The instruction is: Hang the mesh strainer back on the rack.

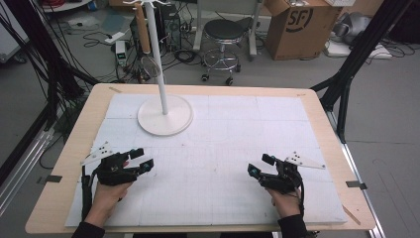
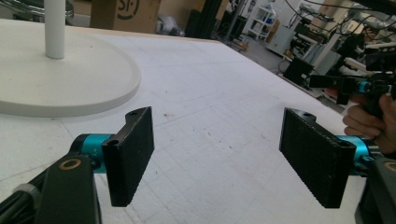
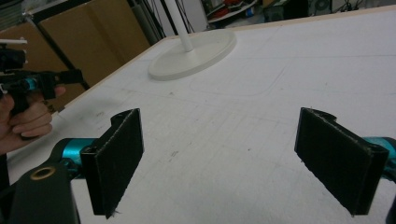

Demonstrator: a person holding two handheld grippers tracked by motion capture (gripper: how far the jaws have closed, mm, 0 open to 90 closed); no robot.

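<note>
White stand sits beyond left gripper; right gripper farther.

A grey concrete floor lies beyond the table. A round black-seated chrome stool stands near a brown cardboard box, with loose black cables scattered about.

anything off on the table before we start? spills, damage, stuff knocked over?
Nothing stands out. The white stand is upright on its round base at the far left of the white mat. The mat lies flat, with only a few small dark specks. The left gripper and right gripper are both open and empty above the mat.
</note>
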